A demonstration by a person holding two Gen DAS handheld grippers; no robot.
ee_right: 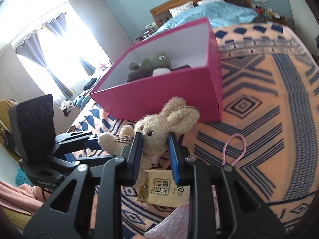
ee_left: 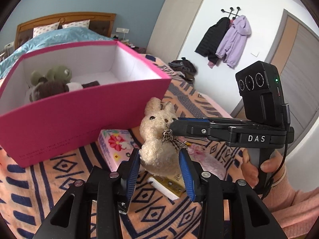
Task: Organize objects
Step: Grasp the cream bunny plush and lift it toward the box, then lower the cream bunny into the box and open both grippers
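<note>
Left wrist view shows the cream curly-plush rabbit with a checked bow (ee_left: 157,145) lifted clear of the orange-and-navy patterned bed blanket (ee_left: 49,181), just in front of the open pink cardboard box with white inside (ee_left: 83,111). Both tools have it: the left gripper (ee_left: 159,171) has its blue-padded jaws either side of the rabbit's lower body, seemingly touching the fur, while the right gripper (ee_right: 155,149) has its jaws clamped on the head, as the right wrist view makes plain. I take this for a handover, or a two-handed carry, towards the box.

Some of the tidying looks done: a green plush frog (ee_left: 59,73) and a dark brown plush toy (ee_left: 49,89) already lie inside the box, with something white and something dark beside them that I cannot identify.

Left on the blanket are a pink flowered tissue packet (ee_left: 115,145), a tan paper packet with printed characters (ee_right: 165,187), a pink twisted cord loop (ee_right: 235,149) and a pale pink soft item (ee_left: 209,161). By my reckoning the job is under halfway.
</note>
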